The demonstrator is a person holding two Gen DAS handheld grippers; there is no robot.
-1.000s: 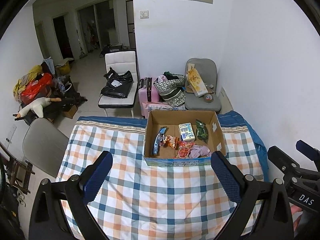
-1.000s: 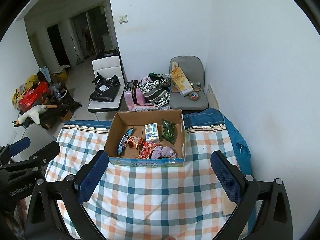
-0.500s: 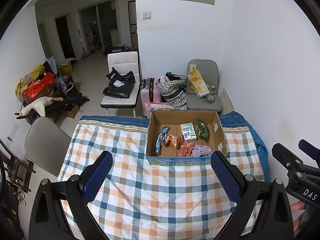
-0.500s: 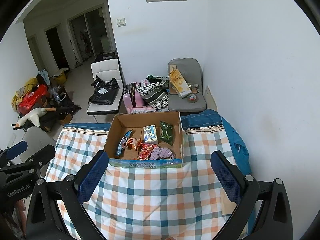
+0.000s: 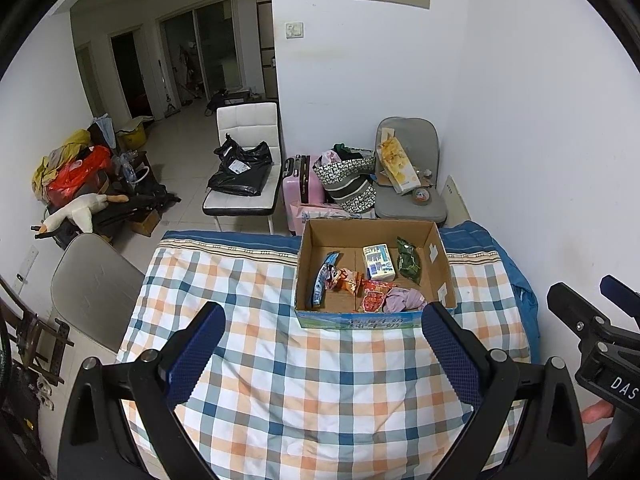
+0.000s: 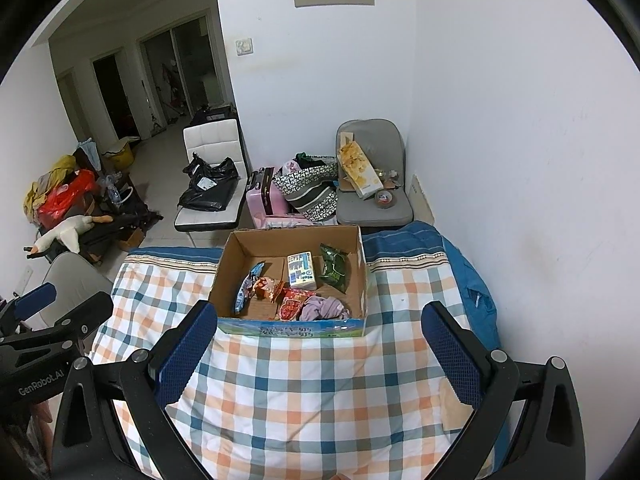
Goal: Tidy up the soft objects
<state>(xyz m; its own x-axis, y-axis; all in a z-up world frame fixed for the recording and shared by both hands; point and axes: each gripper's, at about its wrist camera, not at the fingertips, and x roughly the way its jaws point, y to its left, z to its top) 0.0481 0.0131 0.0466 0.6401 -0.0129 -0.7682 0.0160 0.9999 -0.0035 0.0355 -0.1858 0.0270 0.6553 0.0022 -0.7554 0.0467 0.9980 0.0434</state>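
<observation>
On the plaid blanket we see a cardboard box holding snack packets, a tissue pack and a purple cloth. Our left gripper and right gripper hover spread wide, holding nothing.

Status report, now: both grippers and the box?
Left gripper open, empty. Right gripper open, empty. Box ahead on checked cloth, snack packets and purple cloth inside. Path clear.
</observation>
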